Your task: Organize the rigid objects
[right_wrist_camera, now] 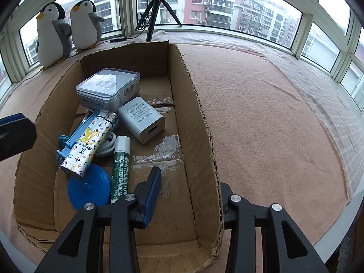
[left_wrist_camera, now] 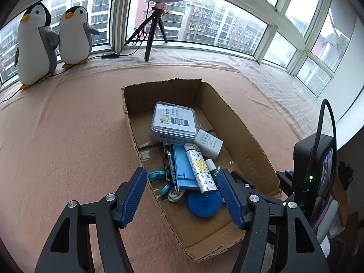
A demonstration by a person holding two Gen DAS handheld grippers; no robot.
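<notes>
Left wrist view: the left gripper was held with fingers spread and nothing between them, above the near end of an open brown cardboard box on the pink-covered tabletop. Inside were noted a clear-lidded grey plastic case, a white charger block, a patterned white lighter, a green lip-balm tube, a round blue disc, a light blue plastic holder and a white cable. No loose item was seen on the cloth, so the sorting was judged nearly finished. The right gripper was seen clamped on the box's right wall, one finger inside, steadying it. Two plush penguins and a black tripod were recorded at the window, well clear.
</notes>
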